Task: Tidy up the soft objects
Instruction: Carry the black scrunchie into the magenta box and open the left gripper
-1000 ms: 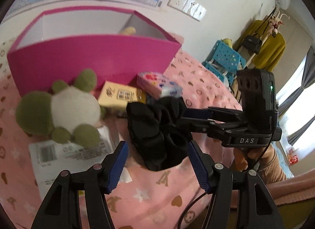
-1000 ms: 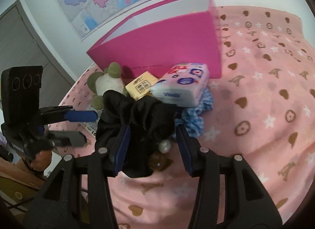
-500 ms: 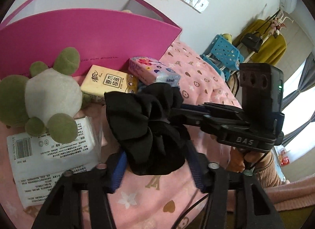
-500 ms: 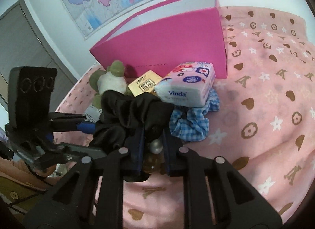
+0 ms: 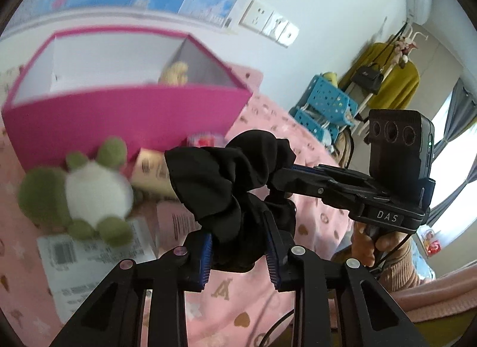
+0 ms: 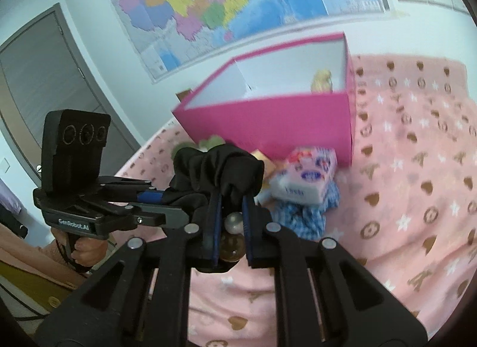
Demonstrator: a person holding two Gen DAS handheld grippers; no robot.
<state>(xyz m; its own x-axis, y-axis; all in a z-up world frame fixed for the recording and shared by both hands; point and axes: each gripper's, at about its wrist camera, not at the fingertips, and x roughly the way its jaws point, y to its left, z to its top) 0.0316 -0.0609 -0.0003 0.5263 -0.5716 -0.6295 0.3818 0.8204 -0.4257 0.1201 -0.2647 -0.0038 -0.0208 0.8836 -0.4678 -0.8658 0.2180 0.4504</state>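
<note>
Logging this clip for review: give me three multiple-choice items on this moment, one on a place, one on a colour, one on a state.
1. Where does the yellowish plush toy sit?
A. inside the pink box
B. on the tissue pack
C. under the scrunchie

2. What colour is the scrunchie lying on the bedspread beside the tissue pack?
A. red
B. blue-and-white checked
C. plain green

3. How is the black scrunchie held?
A. by neither gripper
B. by the left alone
C. by both

Answers:
1 A: the yellowish plush toy shows over the pink box wall.
2 B: the checked scrunchie lies by the tissue pack.
3 C: left gripper and right gripper both clamp the black scrunchie.
</note>
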